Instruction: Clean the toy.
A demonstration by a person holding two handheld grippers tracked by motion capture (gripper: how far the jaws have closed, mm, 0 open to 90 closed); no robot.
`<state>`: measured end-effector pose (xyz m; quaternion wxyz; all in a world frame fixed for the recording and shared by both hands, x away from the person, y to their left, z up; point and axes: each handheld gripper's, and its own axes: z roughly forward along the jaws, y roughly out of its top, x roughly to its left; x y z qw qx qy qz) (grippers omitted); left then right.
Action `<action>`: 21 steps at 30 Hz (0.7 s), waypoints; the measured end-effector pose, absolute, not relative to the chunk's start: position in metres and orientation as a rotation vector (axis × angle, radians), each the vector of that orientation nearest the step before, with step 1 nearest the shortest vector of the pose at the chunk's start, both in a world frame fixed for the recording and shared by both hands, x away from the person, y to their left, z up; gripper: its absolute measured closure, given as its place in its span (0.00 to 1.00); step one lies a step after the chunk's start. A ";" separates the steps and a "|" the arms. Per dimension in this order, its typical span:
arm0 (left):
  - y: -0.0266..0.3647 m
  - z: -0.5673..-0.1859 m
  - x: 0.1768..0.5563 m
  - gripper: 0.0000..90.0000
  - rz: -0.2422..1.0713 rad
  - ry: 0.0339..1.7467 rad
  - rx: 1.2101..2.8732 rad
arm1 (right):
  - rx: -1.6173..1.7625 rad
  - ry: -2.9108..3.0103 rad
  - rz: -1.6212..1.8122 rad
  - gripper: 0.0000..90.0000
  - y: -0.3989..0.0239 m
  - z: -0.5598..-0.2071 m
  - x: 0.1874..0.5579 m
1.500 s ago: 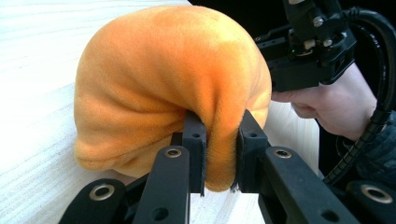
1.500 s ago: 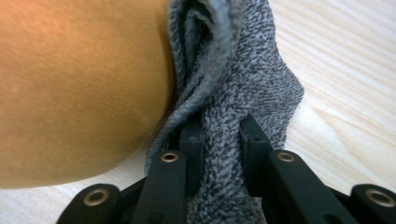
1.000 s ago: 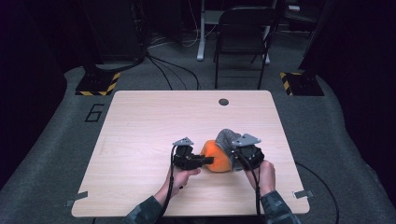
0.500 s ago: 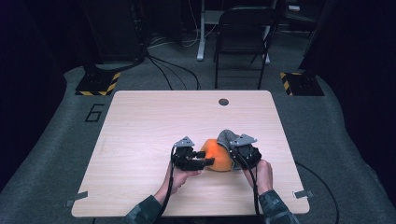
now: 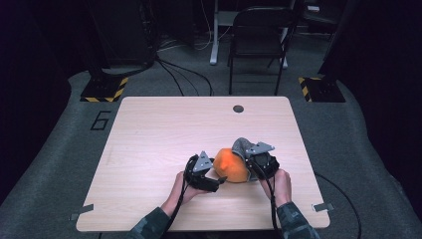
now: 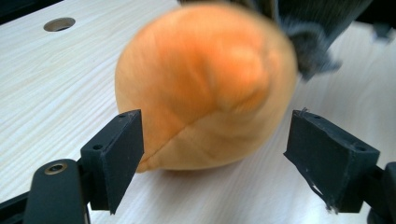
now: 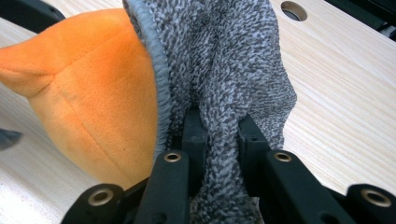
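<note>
An orange plush toy (image 5: 230, 165) lies on the wooden table (image 5: 164, 129) near the front edge, its far right side capped by a grey knit sock (image 5: 241, 146). My left gripper (image 5: 219, 180) is at the toy's left. In the left gripper view its jaws have just been opening. They now stand wide on either side of the orange plush toy (image 6: 205, 88) without pressing it. My right gripper (image 7: 219, 126) is shut on a fold of the grey knit sock (image 7: 224, 60), which drapes over the orange plush toy (image 7: 93, 102).
A round cable hole (image 5: 238, 108) sits in the table's far edge. Behind the table stands a folding chair (image 5: 259, 45), with cables on the floor and two yellow-and-black striped bases (image 5: 104, 89) at the sides. Bare tabletop stretches to the left and back.
The left gripper's jaws have spread apart and let go of the orange plush toy. Both hands stay where they were, and the right gripper keeps its hold on the sock.
</note>
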<state>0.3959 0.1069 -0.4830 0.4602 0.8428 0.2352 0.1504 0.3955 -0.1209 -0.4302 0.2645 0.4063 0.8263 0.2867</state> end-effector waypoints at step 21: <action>0.094 -0.511 0.398 0.59 0.577 0.447 2.102 | 1.096 2.234 0.783 0.86 -0.119 -0.431 0.396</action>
